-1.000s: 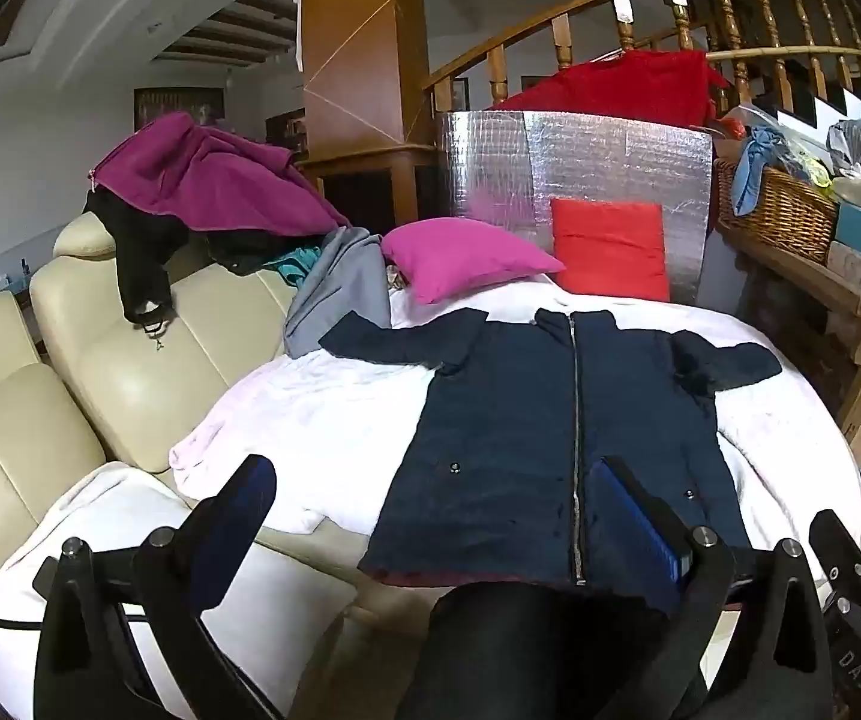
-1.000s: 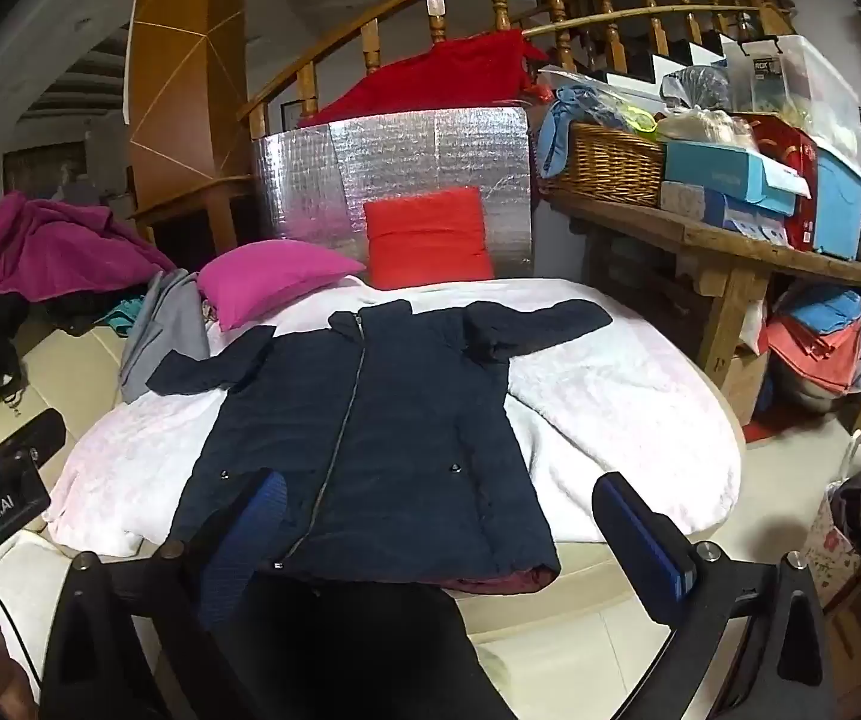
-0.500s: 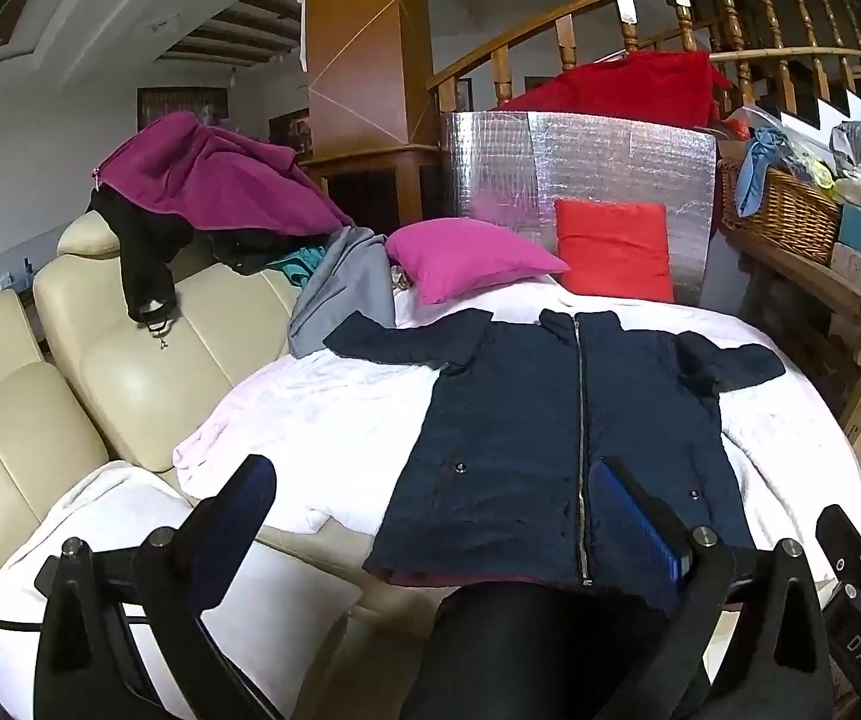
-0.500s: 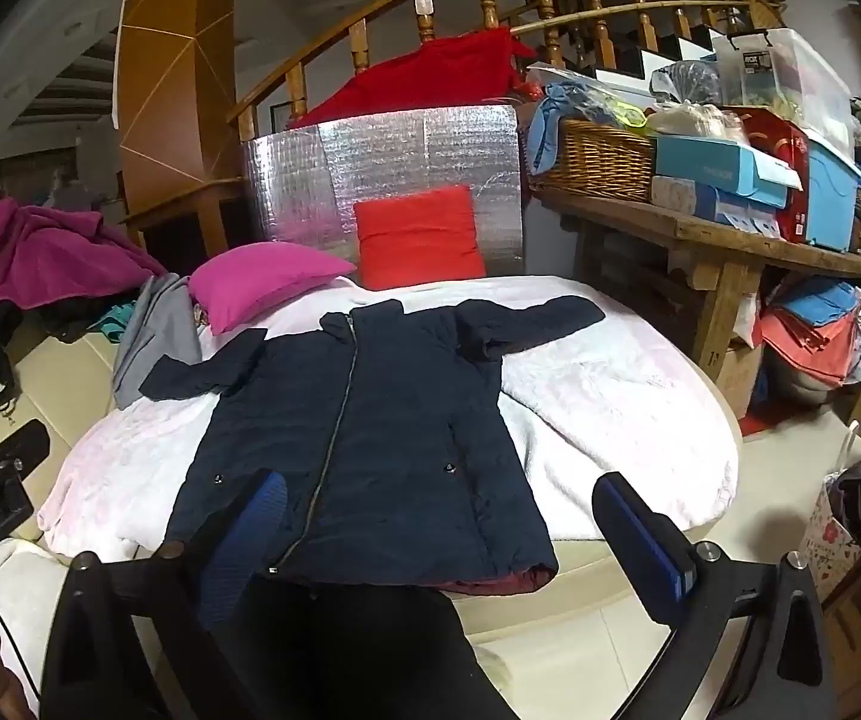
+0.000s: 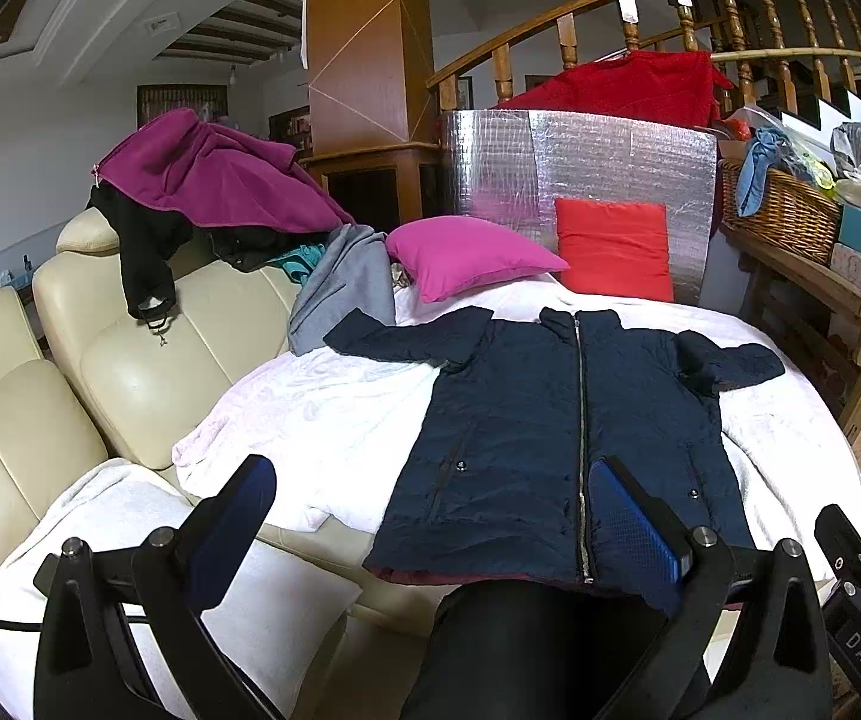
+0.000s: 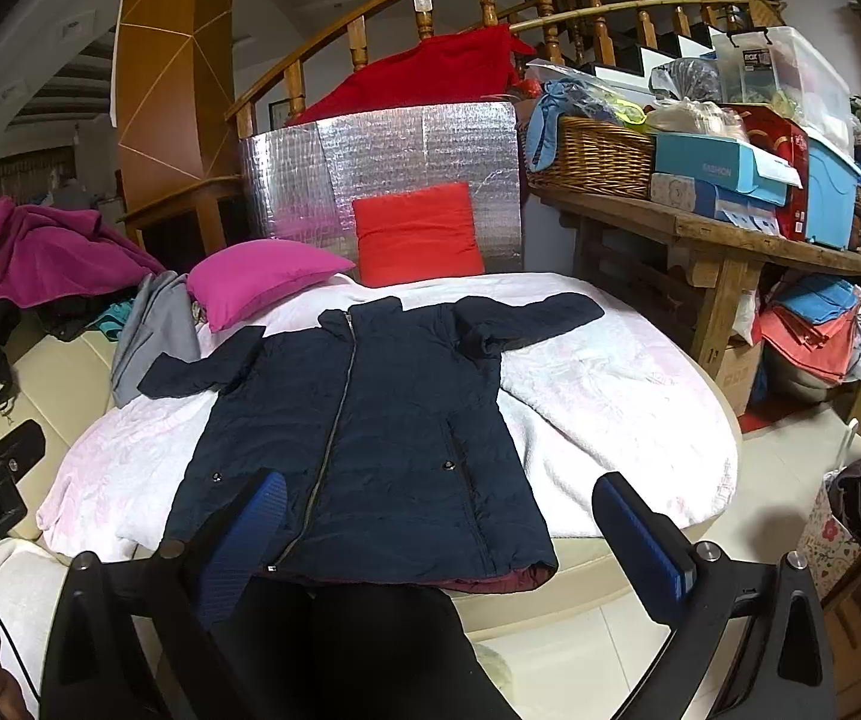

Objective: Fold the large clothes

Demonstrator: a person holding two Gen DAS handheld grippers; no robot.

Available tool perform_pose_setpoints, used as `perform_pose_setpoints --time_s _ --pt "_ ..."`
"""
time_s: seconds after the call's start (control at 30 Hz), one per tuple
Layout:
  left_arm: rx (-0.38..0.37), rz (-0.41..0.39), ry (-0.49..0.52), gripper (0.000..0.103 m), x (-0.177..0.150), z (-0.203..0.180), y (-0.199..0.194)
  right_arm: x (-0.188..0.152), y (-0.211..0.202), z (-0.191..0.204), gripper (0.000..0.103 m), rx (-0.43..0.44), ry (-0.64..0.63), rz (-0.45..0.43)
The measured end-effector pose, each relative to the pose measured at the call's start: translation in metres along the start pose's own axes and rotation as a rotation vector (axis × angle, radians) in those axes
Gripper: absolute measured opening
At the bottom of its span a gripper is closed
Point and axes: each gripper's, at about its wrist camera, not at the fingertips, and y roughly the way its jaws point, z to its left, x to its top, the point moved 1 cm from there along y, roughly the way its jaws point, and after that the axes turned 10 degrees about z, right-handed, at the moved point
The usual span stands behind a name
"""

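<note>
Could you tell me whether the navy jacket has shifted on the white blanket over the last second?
No. The navy jacket lies spread flat as before, its collar the same way off the red cushion; only the cameras drifted slightly.

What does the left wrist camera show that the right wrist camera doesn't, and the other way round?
Only the left wrist view shows the cream sofa's seat backs in full and the white towel on the seat. Only the right wrist view shows the clear storage box, the blue bin and the floral gift bag on the floor. Both show the navy jacket laid flat and zipped, the magenta pillow, the red pillow, the wicker basket, and each one's own open gripper, left and right.
</note>
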Motion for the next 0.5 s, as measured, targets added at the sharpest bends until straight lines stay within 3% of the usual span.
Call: perform_pose_setpoints --time_s 0.5 --pt "0.004 0.006 -0.004 0.103 0.0017 0.0008 0.0019 0.0003 0.0012 0.0012 0.103 -0.002 -0.001 0.001"
